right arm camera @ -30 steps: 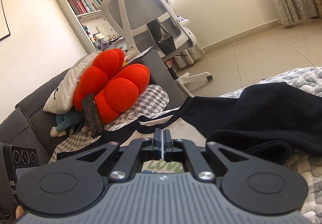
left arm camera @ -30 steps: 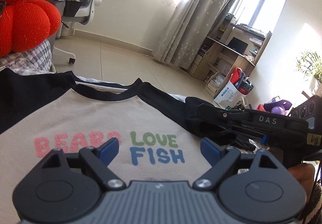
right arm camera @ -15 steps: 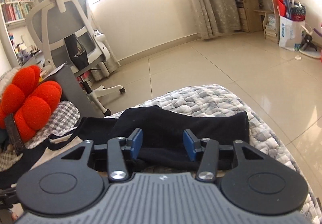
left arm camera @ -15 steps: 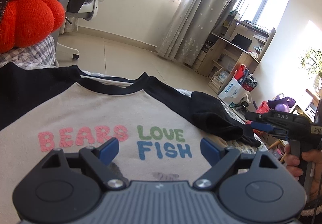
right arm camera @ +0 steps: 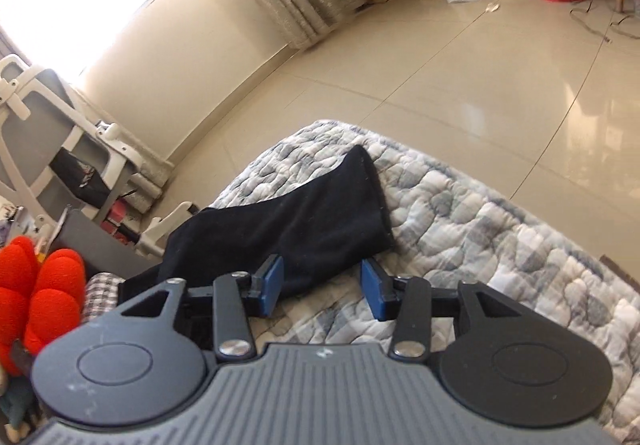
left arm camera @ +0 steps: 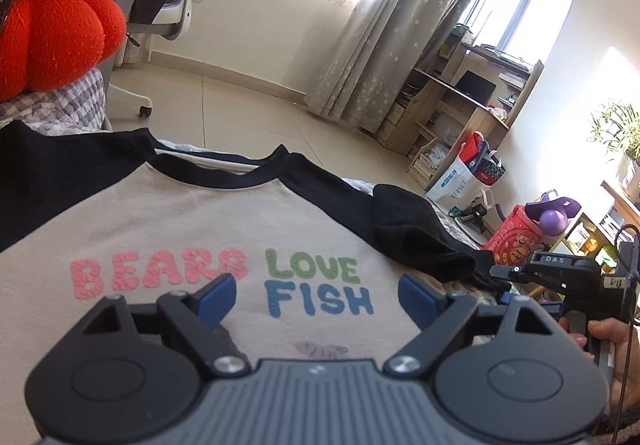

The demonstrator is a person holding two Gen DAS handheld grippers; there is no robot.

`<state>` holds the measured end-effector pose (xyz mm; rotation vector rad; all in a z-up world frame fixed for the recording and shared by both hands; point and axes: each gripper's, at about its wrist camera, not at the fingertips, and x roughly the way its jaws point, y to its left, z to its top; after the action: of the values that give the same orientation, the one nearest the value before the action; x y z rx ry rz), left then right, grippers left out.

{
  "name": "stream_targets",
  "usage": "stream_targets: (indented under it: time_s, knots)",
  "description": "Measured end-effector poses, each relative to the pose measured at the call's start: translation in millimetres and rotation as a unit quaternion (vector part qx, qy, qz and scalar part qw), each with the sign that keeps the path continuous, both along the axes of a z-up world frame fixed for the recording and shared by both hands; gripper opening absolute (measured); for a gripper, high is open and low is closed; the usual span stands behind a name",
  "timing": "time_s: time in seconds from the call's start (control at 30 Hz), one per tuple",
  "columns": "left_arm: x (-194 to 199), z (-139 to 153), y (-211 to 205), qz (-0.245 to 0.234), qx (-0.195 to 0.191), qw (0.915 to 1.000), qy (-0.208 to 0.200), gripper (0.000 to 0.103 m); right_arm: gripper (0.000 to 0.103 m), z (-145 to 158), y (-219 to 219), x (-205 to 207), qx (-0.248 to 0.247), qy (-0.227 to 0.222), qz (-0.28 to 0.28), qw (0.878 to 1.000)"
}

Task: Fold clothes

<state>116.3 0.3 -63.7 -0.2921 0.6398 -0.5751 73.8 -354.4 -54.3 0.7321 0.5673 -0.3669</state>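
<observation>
The shirt (left arm camera: 168, 229) lies flat on the quilt (right arm camera: 500, 245), collar toward its far edge. Left gripper (left arm camera: 316, 297) gapes wide, empty; right gripper (right arm camera: 322, 285), closing, apparently straddles the black sleeve (right arm camera: 304, 221), which runs toward the quilt's far corner.

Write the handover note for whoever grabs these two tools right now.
Left tool: open, empty, over the shirt's printed chest.
Right tool: jaws closing, nothing pinched; the edge of the black sleeve lies just ahead between the pads.
Shirt lies face up on the quilt, that sleeve stretched out to the side.
Done: shirt spread flat.
Left: probably grip the sleeve, fold it in over the body, then fold the rest.
</observation>
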Motion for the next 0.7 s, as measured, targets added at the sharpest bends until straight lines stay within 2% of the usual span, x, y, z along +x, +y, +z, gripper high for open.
stream_targets:
  time_s: [0.17,0.2,0.27,0.37,0.53,0.7]
  knots:
    - [-1,-1,3,0.002,-0.012,0.9999,-0.002,0.089,0.040,-8,9,13,-0.056,-0.003,-0.029,0.998]
    - [0,-1,4,0.003,-0.013,0.9999,-0.001,0.089,0.025,-10,11,17,-0.071,-0.003,-0.035,0.997]
    - [0,-1,7,0.007,-0.017,0.9998,0.001,0.089,0.009,-11,13,22,-0.074,-0.013,-0.033,0.997]
    - [2,-1,14,0.010,-0.027,0.9996,0.002,0.089,0.009,-5,18,22,-0.075,-0.041,-0.018,0.996]
    - [9,-5,27,0.007,-0.065,0.9975,0.028,0.089,0.008,22,44,27,-0.099,-0.088,0.040,0.990]
    - [11,-6,35,0.009,-0.081,0.9961,0.033,0.089,0.008,35,72,36,-0.116,-0.111,0.100,0.982]
